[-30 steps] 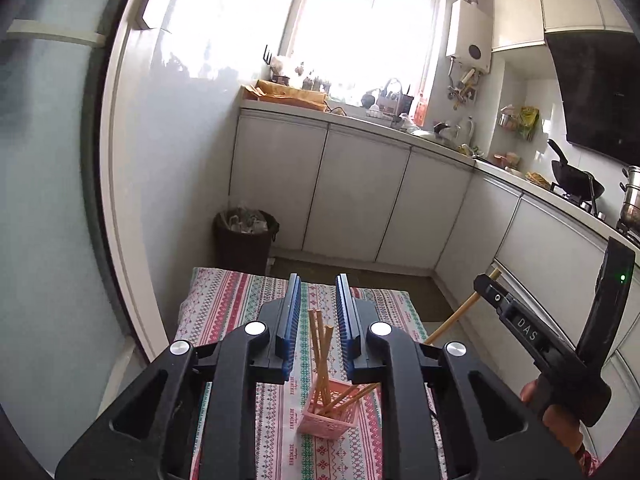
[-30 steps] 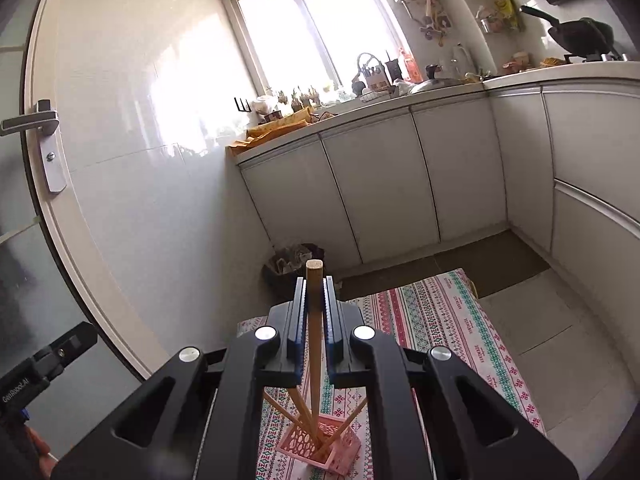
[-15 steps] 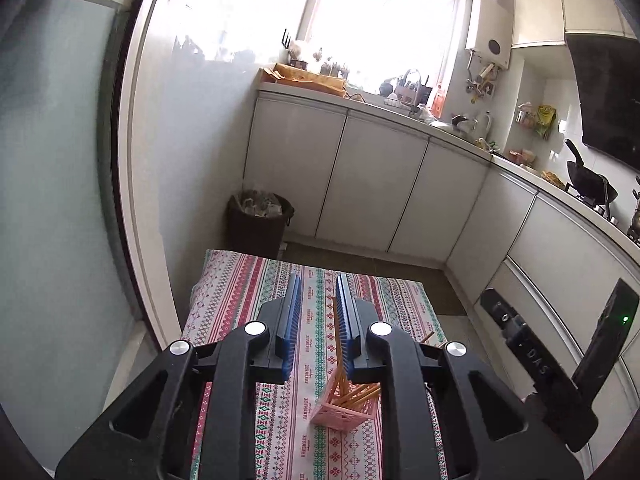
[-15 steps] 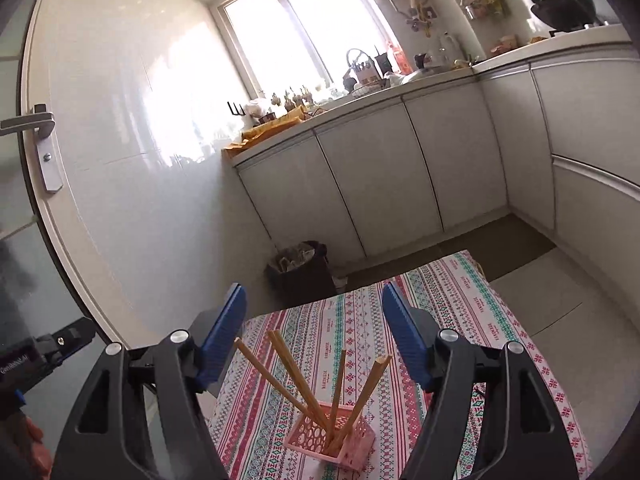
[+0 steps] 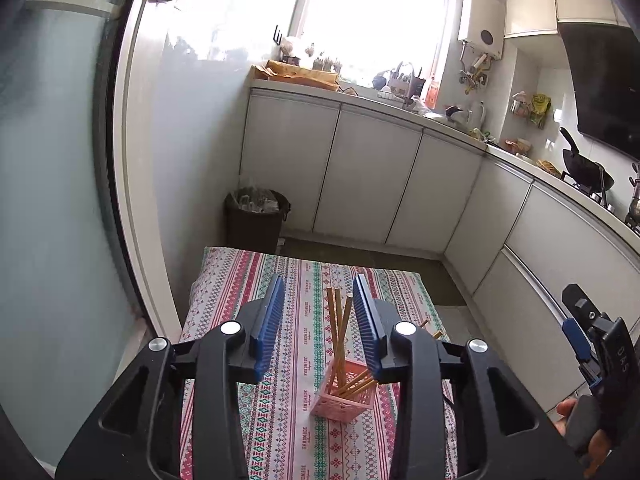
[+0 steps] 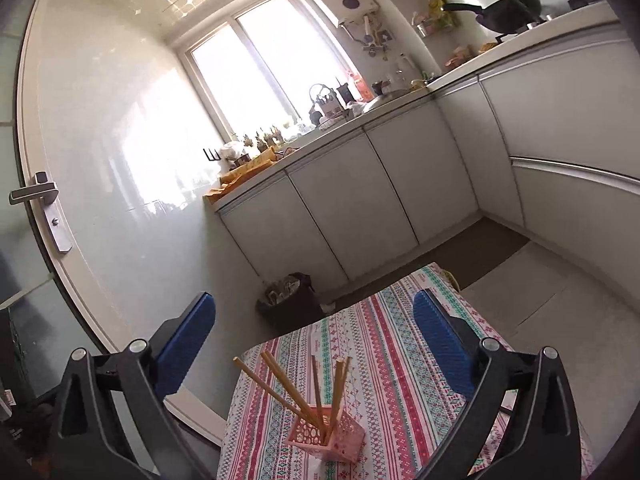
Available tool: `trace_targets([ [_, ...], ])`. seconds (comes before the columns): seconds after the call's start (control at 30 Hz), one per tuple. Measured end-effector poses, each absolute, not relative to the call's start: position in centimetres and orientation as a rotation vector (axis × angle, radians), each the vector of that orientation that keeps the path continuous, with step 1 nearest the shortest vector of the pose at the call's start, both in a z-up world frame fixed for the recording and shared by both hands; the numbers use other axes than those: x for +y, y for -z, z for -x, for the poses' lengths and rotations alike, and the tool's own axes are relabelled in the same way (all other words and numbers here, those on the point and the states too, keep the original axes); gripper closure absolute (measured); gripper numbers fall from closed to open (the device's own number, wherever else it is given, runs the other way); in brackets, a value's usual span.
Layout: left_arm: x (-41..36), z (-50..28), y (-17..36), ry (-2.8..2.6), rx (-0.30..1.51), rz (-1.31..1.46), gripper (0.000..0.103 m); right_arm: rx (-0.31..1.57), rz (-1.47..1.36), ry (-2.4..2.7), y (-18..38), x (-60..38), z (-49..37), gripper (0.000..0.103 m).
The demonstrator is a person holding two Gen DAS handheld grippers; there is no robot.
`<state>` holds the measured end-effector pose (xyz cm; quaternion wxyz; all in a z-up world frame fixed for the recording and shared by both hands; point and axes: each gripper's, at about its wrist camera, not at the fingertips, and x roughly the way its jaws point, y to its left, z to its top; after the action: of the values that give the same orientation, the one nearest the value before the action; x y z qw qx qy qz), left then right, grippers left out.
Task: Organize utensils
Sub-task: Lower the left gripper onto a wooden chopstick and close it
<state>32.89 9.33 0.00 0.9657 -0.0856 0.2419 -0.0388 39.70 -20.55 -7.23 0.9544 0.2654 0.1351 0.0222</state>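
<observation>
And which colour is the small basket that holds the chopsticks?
Pink. The basket with the chopsticks shows best in the right wrist view.

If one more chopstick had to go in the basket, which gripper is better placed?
Hard to call, slightly the right gripper: open wide above the pink basket. The left gripper is open too, but narrower around the chopsticks.

This is a home kitchen: a run of white base cabinets (image 5: 372,176) under a pale countertop (image 6: 320,140) turns the corner below a bright window (image 6: 260,64). A black wok (image 5: 586,166) sits on the hob beneath a dark extractor hood (image 5: 604,84), a white wall-mounted water heater (image 5: 480,20) hangs beside the window, and a dark waste bin (image 5: 256,216) stands on the floor.
</observation>
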Motion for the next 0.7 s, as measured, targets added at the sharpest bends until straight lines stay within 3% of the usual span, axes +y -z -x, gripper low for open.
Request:
trace_targets([
  [0.07,9.0,-32.7,-0.1,0.082,0.488,0.162,0.058,0.320,-0.500,0.016,7.4,-21.2,-39.4,0.007],
  [0.13,8.6,-32.3,-0.2,0.091,0.481,0.151,0.046,0.363,-0.438,0.072,7.7,-21.7,-39.0,0.007],
  [0.2,8.0,-31.8,-0.4,0.109,0.465,0.139,0.027,0.393,-0.380,0.128,8.3,-22.4,-38.3,0.007],
  [0.33,5.7,-30.5,-1.0,0.255,0.457,0.090,0.008,0.475,-0.405,0.211,11.1,-25.4,-36.6,0.007],
  [0.7,-5.2,-26.8,2.7,0.689,0.613,-0.181,0.007,0.690,-0.740,0.343,18.9,-35.9,-35.6,0.007],
])
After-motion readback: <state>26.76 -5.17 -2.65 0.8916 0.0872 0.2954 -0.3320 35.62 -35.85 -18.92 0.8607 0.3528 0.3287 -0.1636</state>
